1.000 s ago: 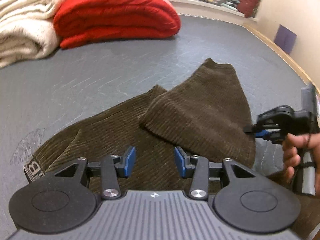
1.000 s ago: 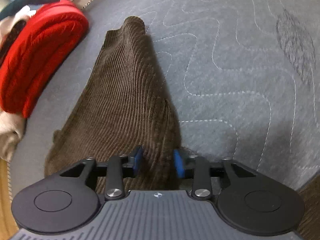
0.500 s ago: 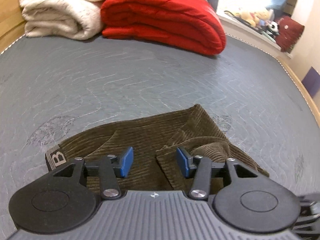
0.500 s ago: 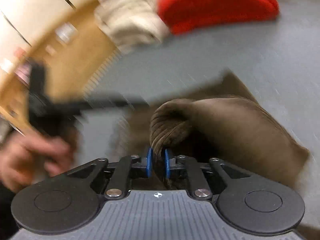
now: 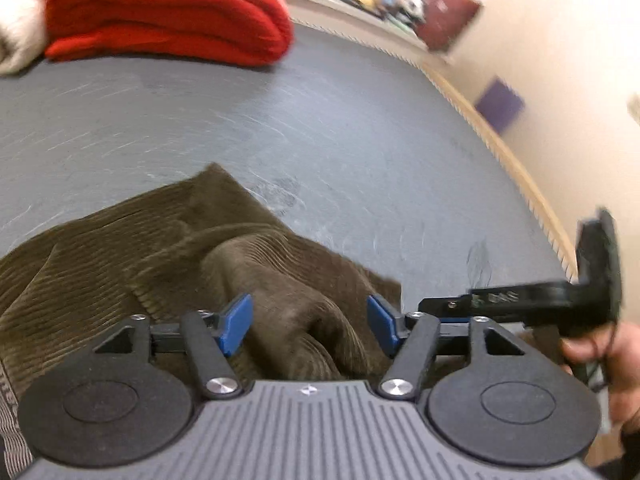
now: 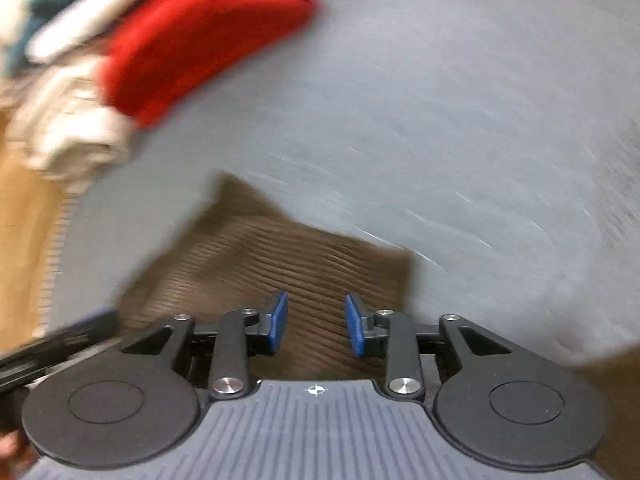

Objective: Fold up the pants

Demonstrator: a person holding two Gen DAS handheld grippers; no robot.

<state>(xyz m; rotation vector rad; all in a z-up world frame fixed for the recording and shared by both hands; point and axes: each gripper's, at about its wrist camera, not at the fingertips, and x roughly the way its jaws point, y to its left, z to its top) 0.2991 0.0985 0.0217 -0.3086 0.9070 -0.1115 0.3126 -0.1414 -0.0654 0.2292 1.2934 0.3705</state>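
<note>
Brown corduroy pants (image 5: pixel 168 264) lie folded over in a rumpled bundle on the grey quilted surface (image 5: pixel 320 128). My left gripper (image 5: pixel 310 322) is open, its blue pads on either side of a raised fold of the cloth, not closed on it. My right gripper (image 6: pixel 316 324) is open and empty just above the pants (image 6: pixel 280 264), which look like a flat folded patch in that blurred view. The right gripper also shows at the right edge of the left wrist view (image 5: pixel 520 300), held by a hand.
A folded red blanket (image 5: pixel 160 12) and a cream blanket (image 5: pixel 16 28) lie at the far edge of the surface. A wooden border (image 5: pixel 516 168) and a wall run along the right. The red blanket (image 6: pixel 200 40) also shows in the right wrist view.
My right gripper was shut on a fold of the pants and carried it over; it has let go and now stands open. My left gripper has opened wider. Both views are motion-blurred.
</note>
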